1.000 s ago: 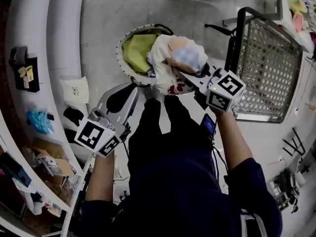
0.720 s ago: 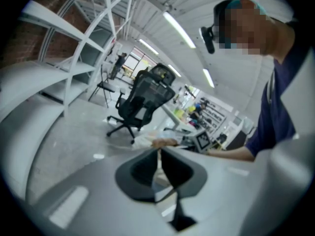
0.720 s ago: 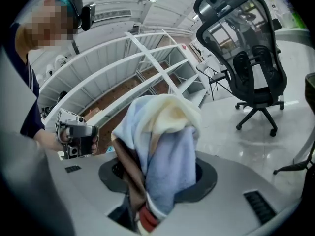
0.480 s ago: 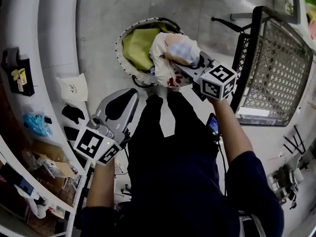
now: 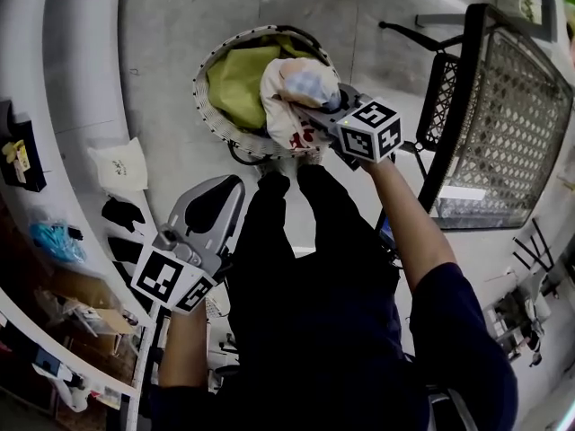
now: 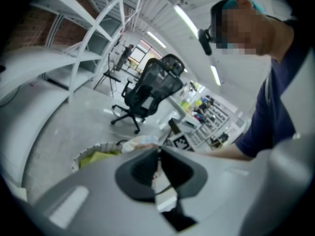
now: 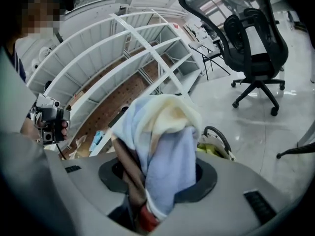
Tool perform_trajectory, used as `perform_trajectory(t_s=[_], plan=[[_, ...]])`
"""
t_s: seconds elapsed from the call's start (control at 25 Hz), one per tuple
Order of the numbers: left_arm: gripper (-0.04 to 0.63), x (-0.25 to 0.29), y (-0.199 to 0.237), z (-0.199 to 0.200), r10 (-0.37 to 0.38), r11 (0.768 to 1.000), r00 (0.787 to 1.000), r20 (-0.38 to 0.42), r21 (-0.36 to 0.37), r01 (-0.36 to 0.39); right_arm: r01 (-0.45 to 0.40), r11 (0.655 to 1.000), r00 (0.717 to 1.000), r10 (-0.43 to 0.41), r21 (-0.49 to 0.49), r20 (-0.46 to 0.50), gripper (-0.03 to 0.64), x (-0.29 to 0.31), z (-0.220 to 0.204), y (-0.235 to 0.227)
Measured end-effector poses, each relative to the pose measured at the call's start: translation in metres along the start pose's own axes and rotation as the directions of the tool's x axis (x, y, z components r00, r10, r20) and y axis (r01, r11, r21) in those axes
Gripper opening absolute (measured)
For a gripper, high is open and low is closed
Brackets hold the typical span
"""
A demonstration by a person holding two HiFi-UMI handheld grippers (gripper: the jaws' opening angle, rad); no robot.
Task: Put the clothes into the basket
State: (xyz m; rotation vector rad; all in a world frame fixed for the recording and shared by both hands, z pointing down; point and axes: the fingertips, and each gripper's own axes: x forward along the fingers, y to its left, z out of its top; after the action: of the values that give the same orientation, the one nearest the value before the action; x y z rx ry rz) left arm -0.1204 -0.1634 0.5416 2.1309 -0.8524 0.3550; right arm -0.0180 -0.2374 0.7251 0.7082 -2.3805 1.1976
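The right gripper pinches a clothes bundle over the basket, which stands on the glossy grey floor. Near the basket, the left gripper has its jaws pressed together, empty.

Clothes bundle between jaws of right gripper: cream on top, pale blue below, red at lower edge. Basket just beyond this gripper: white, dark dotted rim. Garment inside: yellow-green. Right gripper and left gripper: grey bodies, dark pads, cubes with black-and-white square markers. Office chair far beyond right gripper: black.
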Motion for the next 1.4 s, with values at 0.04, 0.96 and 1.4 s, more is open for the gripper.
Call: perform_trajectory(t_s=[0.04, 0.96, 1.4], plan=[[0.021, 0.001, 0.002, -0.003, 0.001, 1.000, 1.000, -0.001, -0.004, -0.001, 0.004, 1.000, 1.000, -0.004, 0.010, -0.004, 0.198, 0.004, -0.005, -0.004], [0.021, 0.027, 0.019, -0.041, -0.036, 0.999, 0.999, -0.031, -0.032, 0.035, 0.228, 0.966, 0.958, -0.201, 0.118, -0.207, 0.304, 0.065, -0.107, -0.092], [0.021, 0.017, 0.007, -0.021, -0.060, 0.998, 0.998, -0.010, -0.007, 0.060, 0.228, 0.970, 0.967, -0.217, 0.079, -0.133, 0.327, 0.030, -0.073, -0.063]])
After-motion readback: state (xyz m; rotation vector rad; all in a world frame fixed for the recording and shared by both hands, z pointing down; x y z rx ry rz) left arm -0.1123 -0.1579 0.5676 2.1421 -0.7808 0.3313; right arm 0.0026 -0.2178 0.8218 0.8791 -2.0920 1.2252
